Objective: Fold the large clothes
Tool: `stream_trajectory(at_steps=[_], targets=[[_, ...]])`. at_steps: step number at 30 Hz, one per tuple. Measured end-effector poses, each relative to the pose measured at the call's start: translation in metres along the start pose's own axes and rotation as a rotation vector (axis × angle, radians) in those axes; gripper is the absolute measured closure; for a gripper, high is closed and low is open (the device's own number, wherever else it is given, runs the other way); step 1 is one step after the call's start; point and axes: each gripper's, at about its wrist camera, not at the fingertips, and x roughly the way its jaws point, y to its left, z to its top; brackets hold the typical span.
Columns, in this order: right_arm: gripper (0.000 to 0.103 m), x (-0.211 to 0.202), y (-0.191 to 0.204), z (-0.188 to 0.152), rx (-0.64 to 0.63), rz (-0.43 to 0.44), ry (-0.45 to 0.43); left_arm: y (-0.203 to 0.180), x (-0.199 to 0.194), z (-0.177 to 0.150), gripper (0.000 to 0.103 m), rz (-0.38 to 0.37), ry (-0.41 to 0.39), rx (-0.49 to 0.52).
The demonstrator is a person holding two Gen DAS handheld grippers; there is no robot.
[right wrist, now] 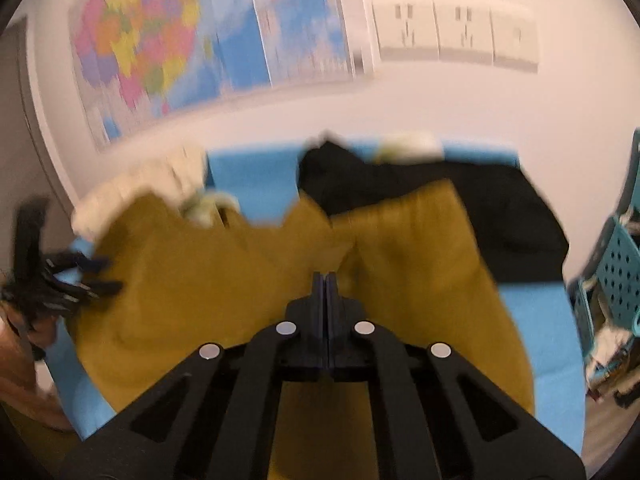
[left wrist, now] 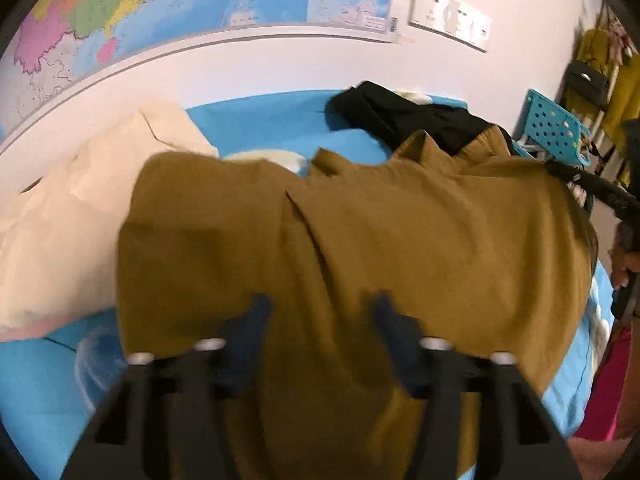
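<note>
Right under our tongs, the mustard-brown cotton garment [left wrist: 360, 232] is lying spread over the blue table [left wrist: 260, 120]. Left tongs [left wrist: 318, 312] are hanging open, right tongs [right wrist: 325, 280] are sitting closed, apparently empty. It's looking soft and floppy, so we're pinching hems or corners.

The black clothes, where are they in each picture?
Left wrist view: the black clothes lie at the top, right of middle, behind the mustard garment.
Right wrist view: the black clothes lie right of middle, partly under the mustard garment.
Shared landmark: the map on the wall, upper left in both.
</note>
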Motion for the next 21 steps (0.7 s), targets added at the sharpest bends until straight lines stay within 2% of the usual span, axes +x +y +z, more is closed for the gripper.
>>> stream_trajectory(at_steps=[1, 2, 5, 6, 7, 8, 9, 10, 11, 13, 15, 17, 18, 21], targets=[[0.102, 0.001, 0.003, 0.004, -0.017, -0.020, -0.028, 0.005, 0.001, 0.005, 0.078, -0.011, -0.005, -0.020], [0.102, 0.008, 0.005, 0.004, -0.031, -0.020, -0.023, 0.009, 0.002, 0.009, 0.082, -0.021, -0.012, -0.039], [0.101, 0.041, -0.004, -0.009, -0.022, -0.019, 0.111, 0.019, 0.012, 0.015, 0.080, -0.028, 0.008, -0.069], [0.101, 0.058, -0.011, -0.020, -0.009, -0.030, 0.188, 0.018, 0.013, 0.015, 0.079, -0.020, 0.001, -0.059], [0.099, 0.064, -0.014, -0.026, 0.002, -0.038, 0.213, 0.018, 0.013, 0.014, 0.070, -0.004, -0.002, -0.055], [0.098, 0.067, -0.017, -0.031, 0.021, -0.029, 0.229, 0.017, 0.013, 0.013, 0.065, 0.017, -0.004, -0.053], [0.098, 0.064, -0.018, -0.032, 0.032, -0.024, 0.223, 0.017, 0.012, 0.012, 0.065, 0.019, -0.008, -0.050], [0.094, 0.058, -0.019, -0.031, 0.043, -0.024, 0.213, 0.018, 0.011, 0.012, 0.062, 0.018, -0.012, -0.049], [0.079, 0.050, -0.020, -0.028, 0.061, -0.017, 0.192, 0.018, 0.010, 0.011, 0.052, 0.020, -0.016, -0.052], [0.056, 0.033, -0.019, -0.022, 0.085, -0.012, 0.126, 0.018, 0.004, 0.010, 0.034, 0.028, -0.039, -0.054], [0.055, 0.017, -0.011, -0.016, 0.070, 0.003, 0.071, 0.015, 0.000, 0.010, 0.032, 0.031, -0.063, -0.043], [0.053, 0.012, 0.001, -0.013, 0.059, 0.064, 0.053, 0.011, 0.000, 0.010, 0.028, 0.010, -0.067, -0.030], [0.052, 0.016, 0.010, -0.012, 0.039, 0.090, 0.069, 0.009, 0.001, 0.010, 0.026, 0.002, -0.062, -0.026], [0.052, 0.045, 0.029, -0.015, -0.017, 0.077, 0.151, 0.001, 0.012, 0.011, 0.026, 0.015, -0.038, 0.001]])
